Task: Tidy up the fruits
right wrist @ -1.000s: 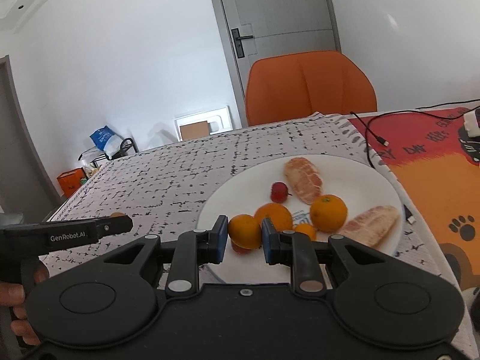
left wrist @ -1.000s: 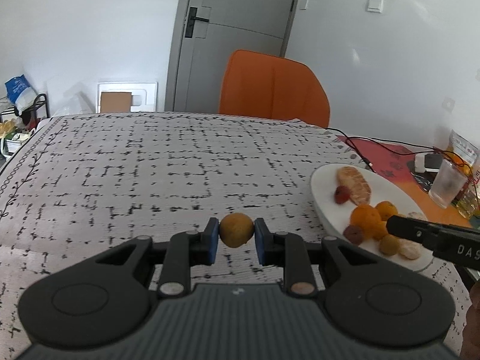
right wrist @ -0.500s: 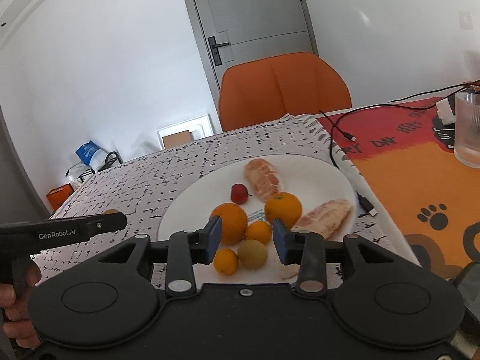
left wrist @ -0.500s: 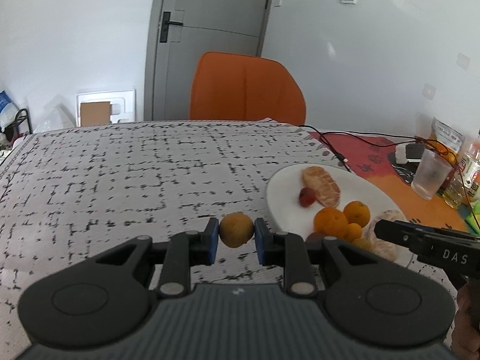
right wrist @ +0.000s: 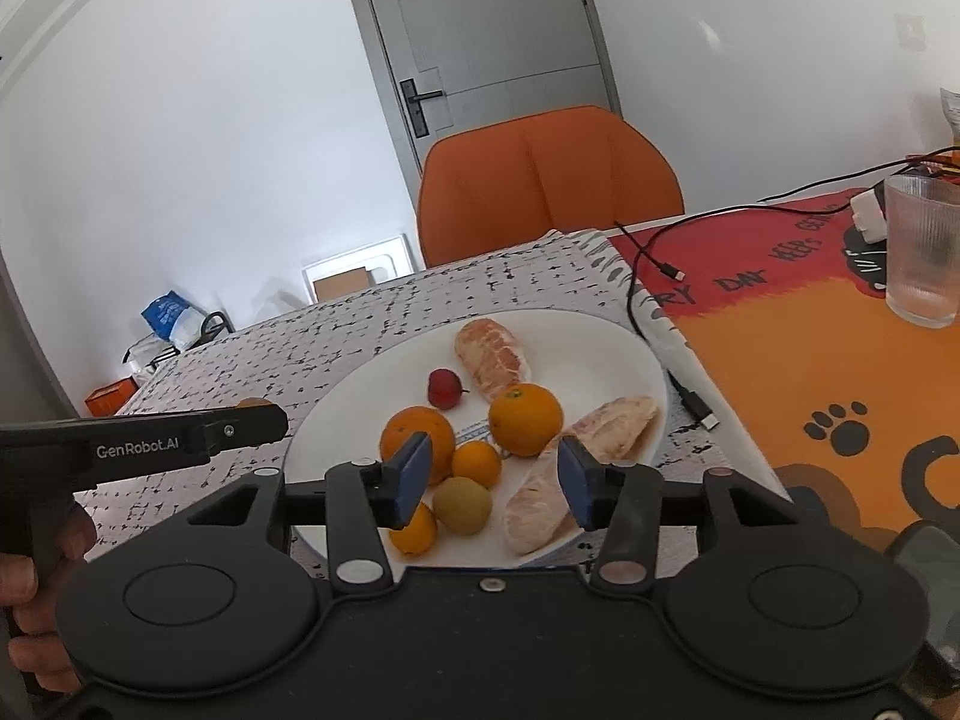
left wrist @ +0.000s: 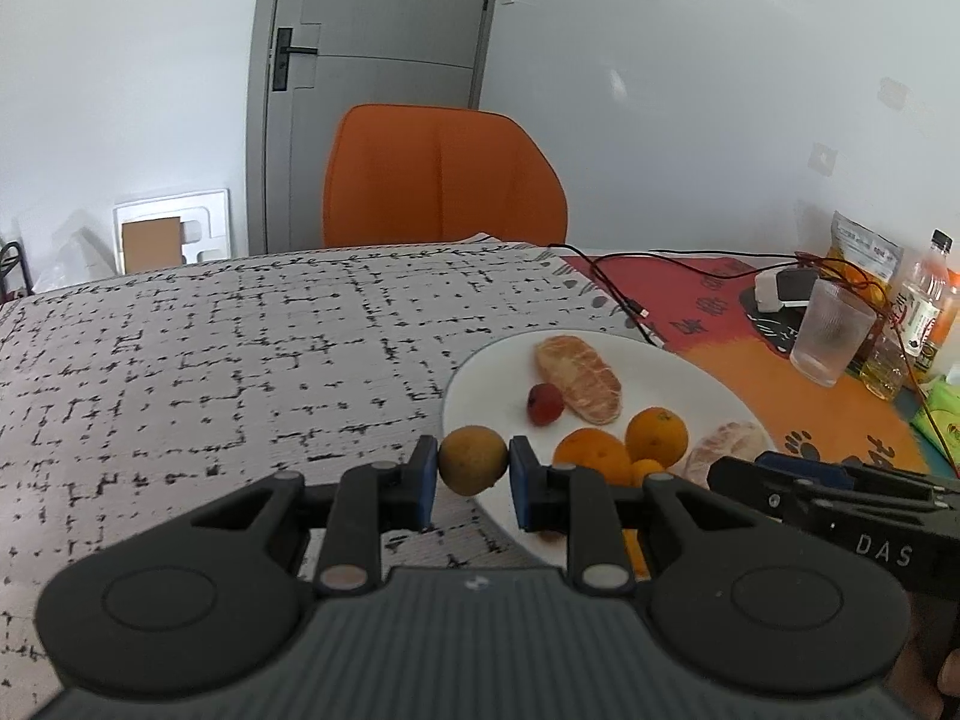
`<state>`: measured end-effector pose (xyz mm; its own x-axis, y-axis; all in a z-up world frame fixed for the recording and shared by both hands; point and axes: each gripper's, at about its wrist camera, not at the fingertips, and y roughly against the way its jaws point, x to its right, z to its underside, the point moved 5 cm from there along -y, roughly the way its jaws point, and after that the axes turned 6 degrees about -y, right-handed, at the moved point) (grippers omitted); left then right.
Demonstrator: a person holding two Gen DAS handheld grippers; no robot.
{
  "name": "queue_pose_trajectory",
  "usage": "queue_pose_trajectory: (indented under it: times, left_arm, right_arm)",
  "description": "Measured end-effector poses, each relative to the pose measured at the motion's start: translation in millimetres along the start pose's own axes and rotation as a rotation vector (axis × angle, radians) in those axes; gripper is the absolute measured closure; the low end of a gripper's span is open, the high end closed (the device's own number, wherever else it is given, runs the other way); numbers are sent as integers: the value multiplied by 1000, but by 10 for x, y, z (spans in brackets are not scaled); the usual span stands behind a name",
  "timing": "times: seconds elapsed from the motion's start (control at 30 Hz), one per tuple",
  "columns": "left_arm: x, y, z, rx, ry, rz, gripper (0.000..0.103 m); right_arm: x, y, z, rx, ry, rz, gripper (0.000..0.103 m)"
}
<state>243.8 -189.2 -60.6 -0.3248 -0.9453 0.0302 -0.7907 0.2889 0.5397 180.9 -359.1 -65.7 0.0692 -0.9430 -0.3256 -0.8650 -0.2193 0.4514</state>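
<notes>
My left gripper [left wrist: 473,476] is shut on a small yellow-brown fruit [left wrist: 473,459] and holds it at the left rim of the white plate [left wrist: 480,378]. It appears from the side in the right wrist view [right wrist: 180,438]. My right gripper [right wrist: 492,480] is open and empty above the near part of the plate [right wrist: 630,348]. The plate holds several oranges [right wrist: 525,419], a yellow-brown fruit [right wrist: 462,505], a small red fruit [right wrist: 445,389] and three peeled citrus pieces [right wrist: 492,357].
An orange chair [left wrist: 441,180] stands behind the table. A black cable [right wrist: 678,384] runs past the plate's right rim. A ribbed glass [right wrist: 921,249], bottles [left wrist: 918,312] and a snack bag stand on the orange mat at right.
My right gripper let go of an orange onto the plate, opened wide and pulled back. My left gripper carried its fruit rightward to the plate's rim.
</notes>
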Motion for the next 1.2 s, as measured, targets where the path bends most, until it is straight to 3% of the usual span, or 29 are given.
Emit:
queue_pose_trajectory:
  times: [0.57, 0.63, 0.7, 0.9, 1.2]
  left_arm:
    - [-59, 124, -37, 2, 5, -33, 74]
    - [-103, 177, -24, 6, 6, -45, 64]
    - [-150, 228, -14, 10, 10, -63, 48]
    - [-305, 408, 14, 32, 20, -93, 18]
    - [-521, 627, 115, 16, 60, -145, 7]
  right_arm:
    - [43, 61, -5, 6, -19, -6, 49]
    - [9, 63, 0, 7, -14, -7, 44]
    - [-25, 64, 4, 8, -10, -11, 43]
    - [-109, 66, 26, 3, -4, -13, 38]
    - [-292, 119, 31, 14, 18, -22, 17]
